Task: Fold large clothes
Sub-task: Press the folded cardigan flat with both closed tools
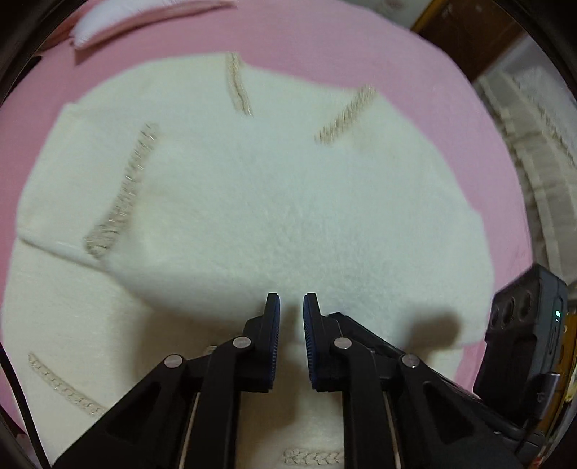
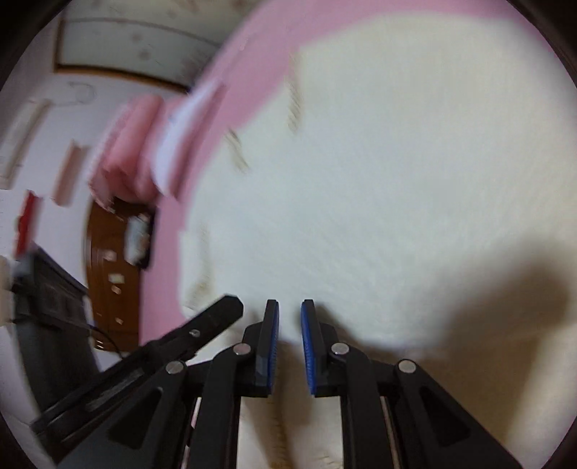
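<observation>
A cream fleece garment (image 1: 252,202) with beige braided trim lies folded on a pink sheet (image 1: 324,47). My left gripper (image 1: 291,299) hovers just over its near part, jaws a little apart with nothing between them. In the right wrist view the same garment (image 2: 378,187) fills the frame, blurred by motion. My right gripper (image 2: 289,305) is above it, jaws a little apart and empty. The left gripper's black finger (image 2: 216,314) shows at the left of the right wrist view.
A pink-and-white pillow (image 1: 119,25) lies at the far edge of the sheet. The right gripper's black camera body (image 1: 523,342) is at the right. Wooden furniture (image 2: 111,274) and a white wall (image 2: 54,126) lie beyond the bed's edge.
</observation>
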Demonstrator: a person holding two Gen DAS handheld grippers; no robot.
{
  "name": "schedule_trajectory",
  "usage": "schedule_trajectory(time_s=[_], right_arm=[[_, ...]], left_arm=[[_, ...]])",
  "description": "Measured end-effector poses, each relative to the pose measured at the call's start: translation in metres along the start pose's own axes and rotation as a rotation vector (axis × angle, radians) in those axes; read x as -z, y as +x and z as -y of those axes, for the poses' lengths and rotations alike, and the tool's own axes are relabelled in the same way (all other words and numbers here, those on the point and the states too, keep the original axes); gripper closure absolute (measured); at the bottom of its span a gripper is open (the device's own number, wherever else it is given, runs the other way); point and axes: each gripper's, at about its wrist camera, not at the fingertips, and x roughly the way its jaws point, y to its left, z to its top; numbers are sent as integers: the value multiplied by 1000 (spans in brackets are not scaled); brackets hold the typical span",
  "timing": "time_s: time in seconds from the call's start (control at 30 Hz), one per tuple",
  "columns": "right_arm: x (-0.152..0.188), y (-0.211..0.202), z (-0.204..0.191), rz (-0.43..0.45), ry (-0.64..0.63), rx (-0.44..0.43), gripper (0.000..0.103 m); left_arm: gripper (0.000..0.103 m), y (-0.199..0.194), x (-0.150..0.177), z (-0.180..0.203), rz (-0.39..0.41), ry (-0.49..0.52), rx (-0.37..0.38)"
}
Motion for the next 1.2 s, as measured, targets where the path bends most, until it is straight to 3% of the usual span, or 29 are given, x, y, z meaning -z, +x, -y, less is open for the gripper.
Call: schedule_trajectory(time_s=[0.03,0.07,0.13,0.23,0.4,0.47,0.5,0.53,0.67,0.77,0.83,0.9,0.97,1.07,1.2], right_arm=[[-1,6,7,-20,4,26,101],[-3,5,15,-24,1,2,103],[-10,-8,33,-7,14,-39,103],[-15,-42,80,110,121,-18,103],[-4,-125,148,337,305,45,103],[0,-137,144,376,257,159,103],[1,-142,139,393,235,310,103],[1,-142,138,382,222,406,103],[10,-155,133,493,274,278,101],[17,-158,85,584,55,305,100],[18,-146,59,540,-95,256,100],[12,-116,41,406,-168,120,100],[10,-82,32,264,-176,44,100],[6,-31,31,104,-111,0,100],[-3,-1,37,92,-1,-67,101]], left_arm=[[91,6,0,-1,-14,5,-26],[94,13,0,-4,-25,3,-67],[95,18,0,-17,-11,-34,-24],[96,12,-1,-35,21,-91,7],[96,-2,-3,-70,109,-152,-141],[96,1,-10,-81,89,-188,-106],[96,3,-11,-83,81,-189,-100],[96,4,-12,-83,79,-174,-107],[96,-3,-15,-69,91,-114,-174],[96,-5,-12,-42,87,-72,-109],[96,-6,-7,-28,68,-51,-6],[96,-2,-6,-13,35,-31,84],[96,7,-5,-1,2,-22,143],[96,22,-14,12,-23,-17,161],[96,29,-25,18,4,-40,150]])
